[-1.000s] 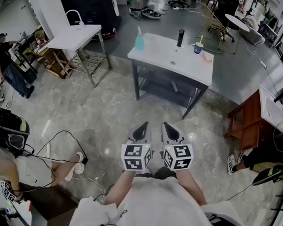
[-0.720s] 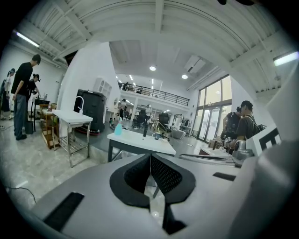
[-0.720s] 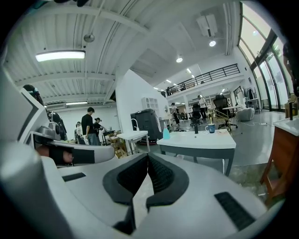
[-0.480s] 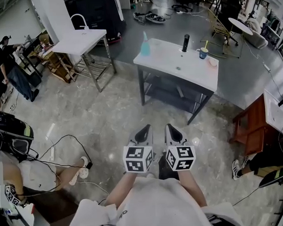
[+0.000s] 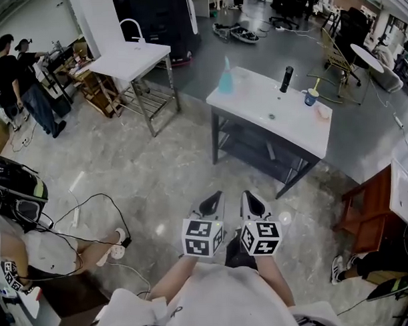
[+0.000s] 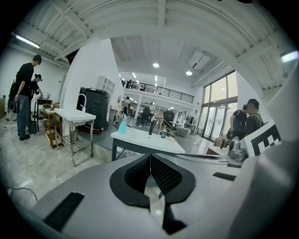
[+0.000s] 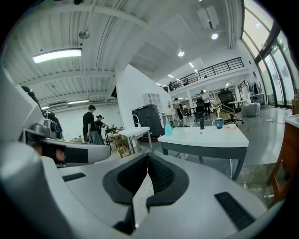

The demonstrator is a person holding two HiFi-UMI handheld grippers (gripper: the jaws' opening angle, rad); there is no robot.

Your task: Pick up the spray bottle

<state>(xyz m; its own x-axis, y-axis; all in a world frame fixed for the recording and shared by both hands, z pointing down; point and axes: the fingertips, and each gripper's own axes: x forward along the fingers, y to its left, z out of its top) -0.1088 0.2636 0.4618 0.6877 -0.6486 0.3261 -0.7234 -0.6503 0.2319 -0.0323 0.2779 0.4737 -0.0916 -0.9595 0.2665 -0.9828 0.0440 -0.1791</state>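
Near, the left gripper (image 5: 212, 201) and right gripper (image 5: 251, 201) are both clenched on nothing, ribbed black pads meeting inside smooth grey shells. Their marker cubes hide the hands. Far ahead, well apart from them, the translucent blue spray bottle (image 5: 226, 80) stands upright at the white table's (image 5: 283, 121) far-left corner, any label too small to read.

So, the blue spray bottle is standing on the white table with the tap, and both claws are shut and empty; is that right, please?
Not quite: the spray bottle stands on the other white table, the dark-legged one, at its far left corner, as the head view shows. The left claw and right claw are indeed shut and empty.
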